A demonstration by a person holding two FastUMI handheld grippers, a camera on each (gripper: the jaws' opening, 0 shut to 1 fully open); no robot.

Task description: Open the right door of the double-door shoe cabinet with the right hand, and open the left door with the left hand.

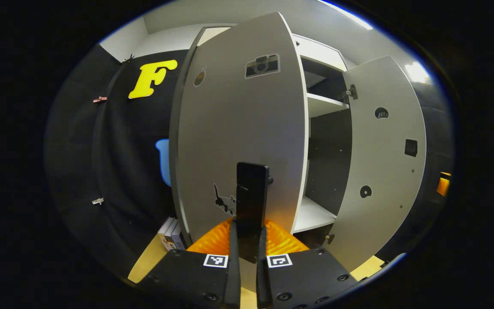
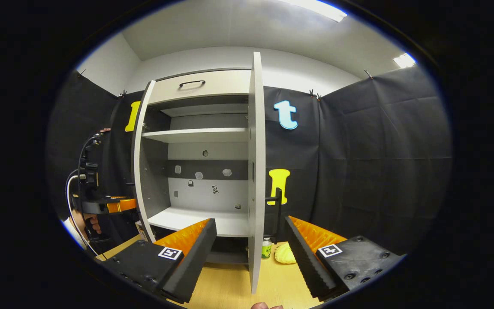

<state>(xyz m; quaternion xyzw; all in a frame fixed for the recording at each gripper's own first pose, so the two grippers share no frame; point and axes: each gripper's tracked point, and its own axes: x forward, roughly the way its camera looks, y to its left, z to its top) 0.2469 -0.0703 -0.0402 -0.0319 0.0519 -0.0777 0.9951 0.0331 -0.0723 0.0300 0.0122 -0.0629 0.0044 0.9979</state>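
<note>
Left gripper (image 1: 248,253): fingers nearly together, clamped on the black handle (image 1: 252,201) of the left door (image 1: 238,128), which runs up between the pads. That door stands swung out, its outer face toward the left gripper view, with a camera sticker (image 1: 263,65) near the top and a small cat sticker (image 1: 224,201) low down. Past its edge, white shelves (image 1: 325,104) of the shoe cabinet (image 1: 320,56) show, and beyond them the right door (image 1: 384,159), also swung open, inner face dotted with holes. Some books (image 1: 170,234) stand on the floor at the cabinet's left foot.

Right gripper (image 2: 250,249): fingers spread wide, holding nothing, one on either side of the right door's edge, not touching it. The right gripper view sees this door edge-on, its black handle (image 2: 275,214) on the far side. It also gives the open cabinet interior, a drawer (image 2: 197,86) on top, and the left gripper at far left, held by a hand (image 2: 89,223). On the wooden floor (image 2: 234,283) behind the door sit a green can (image 2: 266,248) and a yellow object (image 2: 284,254).
</note>
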